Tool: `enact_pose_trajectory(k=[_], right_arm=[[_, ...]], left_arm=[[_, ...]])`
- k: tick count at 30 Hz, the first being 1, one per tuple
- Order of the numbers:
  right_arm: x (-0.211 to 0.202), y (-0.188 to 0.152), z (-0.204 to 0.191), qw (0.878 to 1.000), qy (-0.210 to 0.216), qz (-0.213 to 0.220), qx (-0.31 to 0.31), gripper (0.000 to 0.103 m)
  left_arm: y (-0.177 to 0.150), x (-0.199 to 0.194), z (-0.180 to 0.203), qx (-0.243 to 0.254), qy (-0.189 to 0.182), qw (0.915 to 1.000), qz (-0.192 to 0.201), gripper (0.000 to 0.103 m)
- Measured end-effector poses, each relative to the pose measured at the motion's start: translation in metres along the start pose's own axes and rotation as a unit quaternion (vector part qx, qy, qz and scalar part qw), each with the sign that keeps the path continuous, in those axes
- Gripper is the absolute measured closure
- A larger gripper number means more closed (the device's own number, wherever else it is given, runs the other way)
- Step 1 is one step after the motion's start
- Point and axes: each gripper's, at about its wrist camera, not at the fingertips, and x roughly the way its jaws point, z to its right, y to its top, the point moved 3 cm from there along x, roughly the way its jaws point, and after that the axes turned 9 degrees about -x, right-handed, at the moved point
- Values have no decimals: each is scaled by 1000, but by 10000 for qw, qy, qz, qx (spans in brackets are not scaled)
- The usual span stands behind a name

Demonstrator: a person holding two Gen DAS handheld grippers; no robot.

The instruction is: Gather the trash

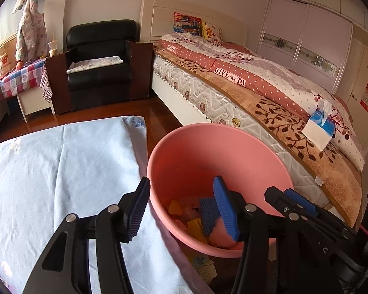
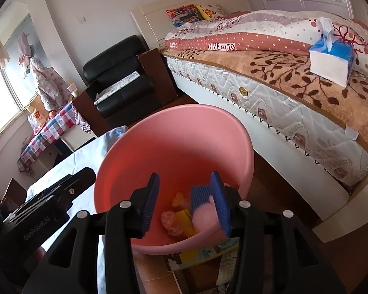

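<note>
A pink trash bin [image 1: 191, 152] stands beside the table, holding yellow and pink crumpled scraps [image 1: 196, 227]. It also shows in the right wrist view [image 2: 159, 142], with the scraps [image 2: 181, 215] at its bottom. My left gripper [image 1: 181, 210] is open and empty, its jaws straddling the bin's left rim. My right gripper [image 2: 184, 201] is open over the bin's mouth; a blurred pink piece [image 2: 206, 213] is by its right finger, held or falling I cannot tell. The right gripper's blue pad [image 1: 208, 215] shows inside the bin in the left wrist view.
A table with a light blue cloth [image 1: 61, 171] lies left of the bin. A bed [image 1: 257, 93] with a blue tissue box [image 1: 319, 127] is to the right. A black armchair [image 1: 100, 66] stands behind. Wooden floor [image 1: 159, 112] lies between.
</note>
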Motion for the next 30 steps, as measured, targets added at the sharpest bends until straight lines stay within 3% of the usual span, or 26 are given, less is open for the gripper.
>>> enact_pose_trajectory(k=[9,11,15,30], right_arm=[[-25,-4,-22,9996,129,200,-162,57],[-34,-6,-31,9992,152,285,-223,50],[-48,-8,-43,9984,137,408,-354,47],[-87,-27,-108,9923,244,685,-1007,41]], left_arm=[[1,-36,-9,4,-12,9998,219,42],[1,-47,-11,15,-8,9996,299,42],[0,-67,-18,8,6,9991,421,42],[-14,-137,-67,-269,217,9962,794,38]])
